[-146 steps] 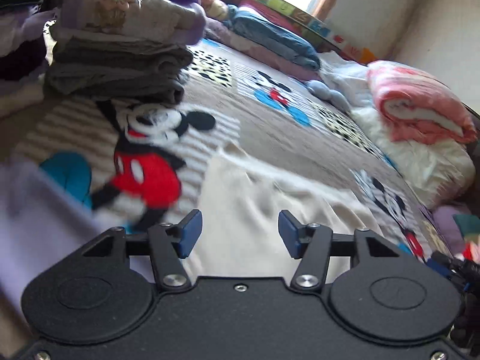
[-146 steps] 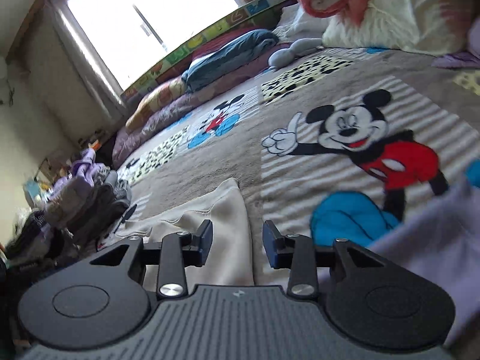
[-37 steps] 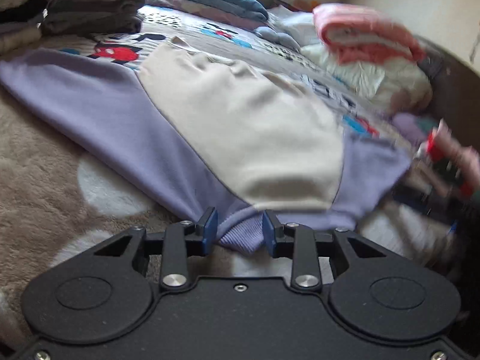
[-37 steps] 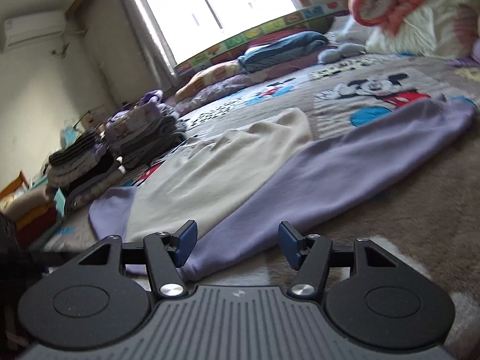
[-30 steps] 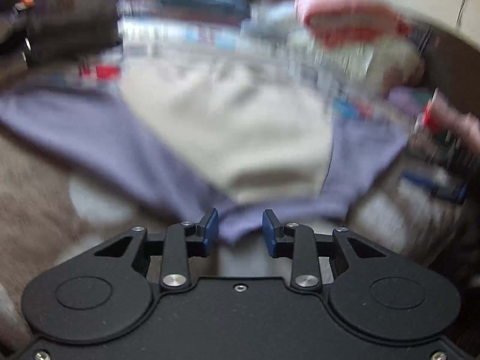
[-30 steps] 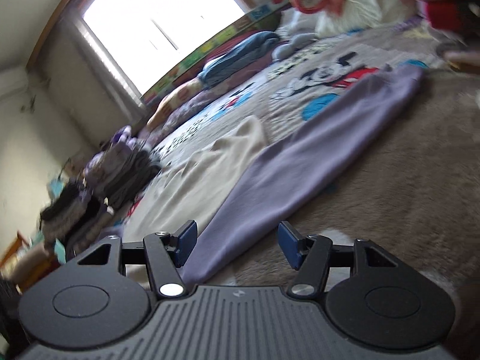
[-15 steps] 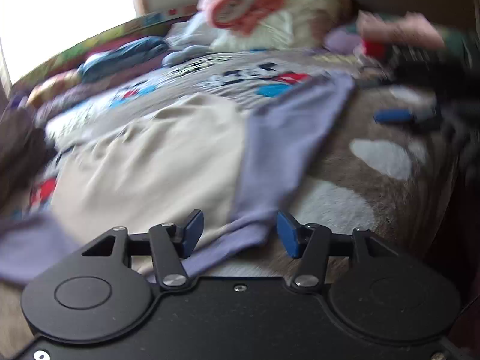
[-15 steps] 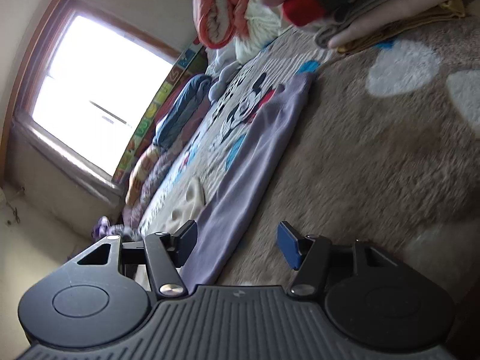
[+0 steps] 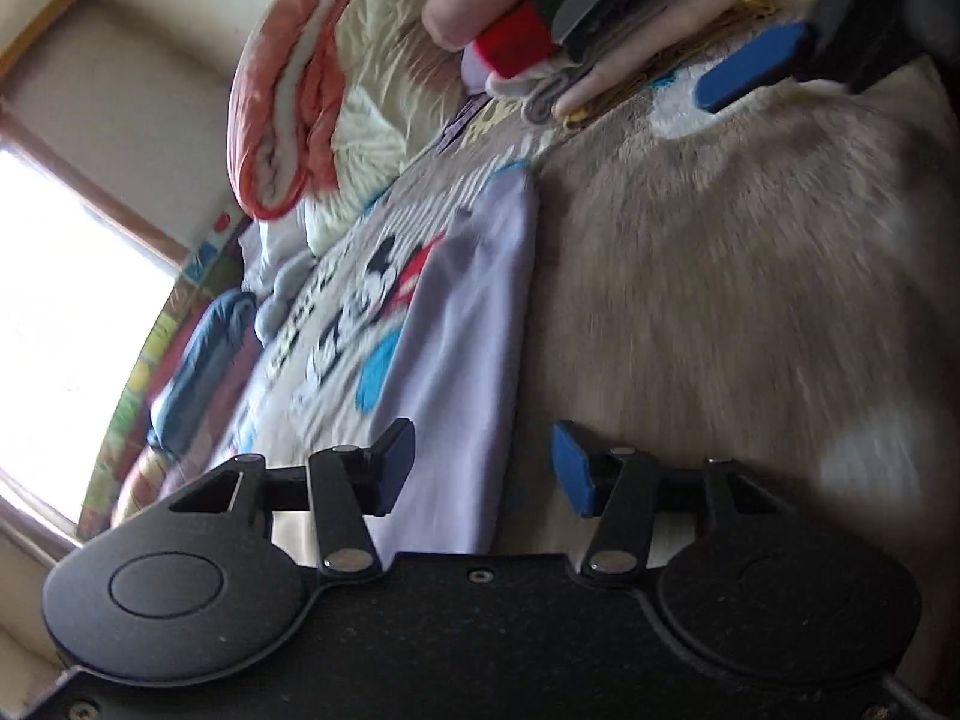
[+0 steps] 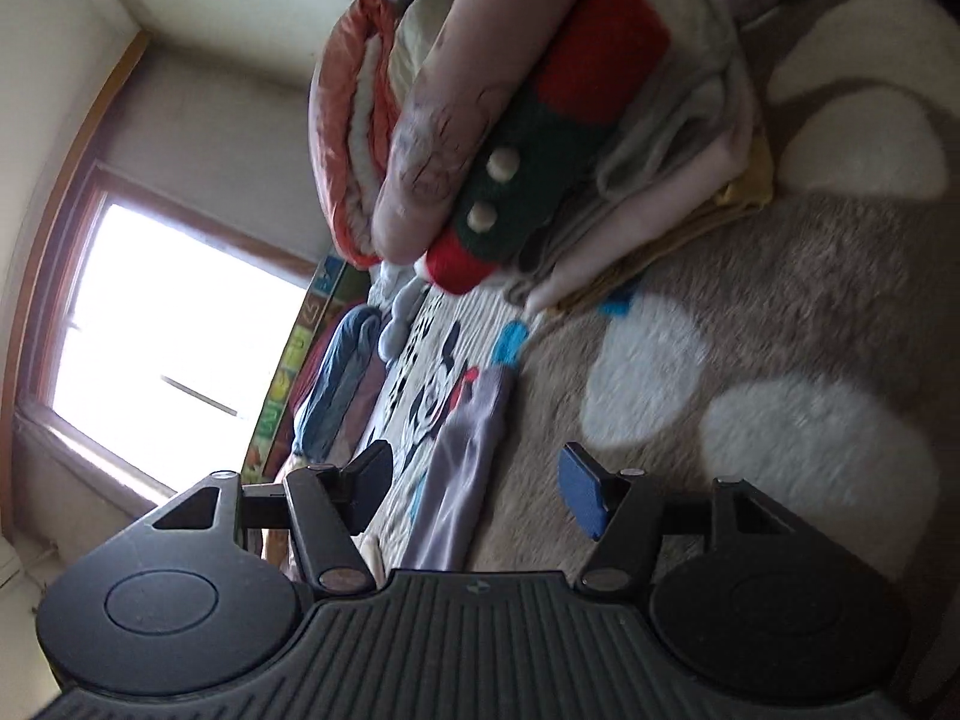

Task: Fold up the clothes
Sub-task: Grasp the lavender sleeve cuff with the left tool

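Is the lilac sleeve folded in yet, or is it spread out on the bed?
Spread out. The lilac sleeve lies straight and flat along the blanket, not doubled over; both grippers are open and hold nothing.

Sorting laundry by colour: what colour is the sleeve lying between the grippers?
Lavender sleeve; left wrist view.

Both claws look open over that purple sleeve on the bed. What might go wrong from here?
1. Neither the left claw nor the right claw grips the sleeve; closing now may miss it or pinch the fuzzy blanket too.
2. The pictures are tilted and blurred, so aim may be off.
3. The clothes pile lies close ahead; a wide swing might knock it over.
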A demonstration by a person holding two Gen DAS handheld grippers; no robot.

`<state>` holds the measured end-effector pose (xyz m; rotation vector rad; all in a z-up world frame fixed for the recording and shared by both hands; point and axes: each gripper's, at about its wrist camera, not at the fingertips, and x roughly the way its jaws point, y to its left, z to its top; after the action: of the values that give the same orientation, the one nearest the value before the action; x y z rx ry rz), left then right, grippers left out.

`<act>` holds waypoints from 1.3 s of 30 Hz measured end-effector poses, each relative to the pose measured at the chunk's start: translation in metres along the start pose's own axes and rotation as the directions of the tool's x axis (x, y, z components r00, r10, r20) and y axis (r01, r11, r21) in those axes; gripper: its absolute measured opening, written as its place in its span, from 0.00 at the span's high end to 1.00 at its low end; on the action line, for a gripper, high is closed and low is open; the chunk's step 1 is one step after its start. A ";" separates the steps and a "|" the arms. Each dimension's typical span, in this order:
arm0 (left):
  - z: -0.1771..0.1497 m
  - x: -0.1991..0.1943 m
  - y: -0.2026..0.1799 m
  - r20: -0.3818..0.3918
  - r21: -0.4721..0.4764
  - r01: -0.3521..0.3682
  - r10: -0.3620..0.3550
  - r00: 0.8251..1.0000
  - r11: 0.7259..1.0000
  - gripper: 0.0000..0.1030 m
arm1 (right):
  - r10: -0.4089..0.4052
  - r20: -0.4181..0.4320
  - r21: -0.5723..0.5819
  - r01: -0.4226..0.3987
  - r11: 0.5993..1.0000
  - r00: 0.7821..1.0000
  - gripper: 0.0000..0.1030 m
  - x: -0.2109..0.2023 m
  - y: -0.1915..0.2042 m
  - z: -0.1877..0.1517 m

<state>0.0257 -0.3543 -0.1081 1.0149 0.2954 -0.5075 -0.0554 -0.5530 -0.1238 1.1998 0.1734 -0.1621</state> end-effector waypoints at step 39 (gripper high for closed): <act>0.110 0.083 0.104 -0.069 -0.356 0.105 -0.139 0.988 0.928 0.95 | 0.079 0.219 0.003 -0.082 0.997 0.973 0.32 -0.028 -0.010 0.008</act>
<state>0.1515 -0.4272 -0.0148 0.6734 0.5170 -0.4988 -0.0846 -0.5632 -0.1245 1.1900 -0.0691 -0.2226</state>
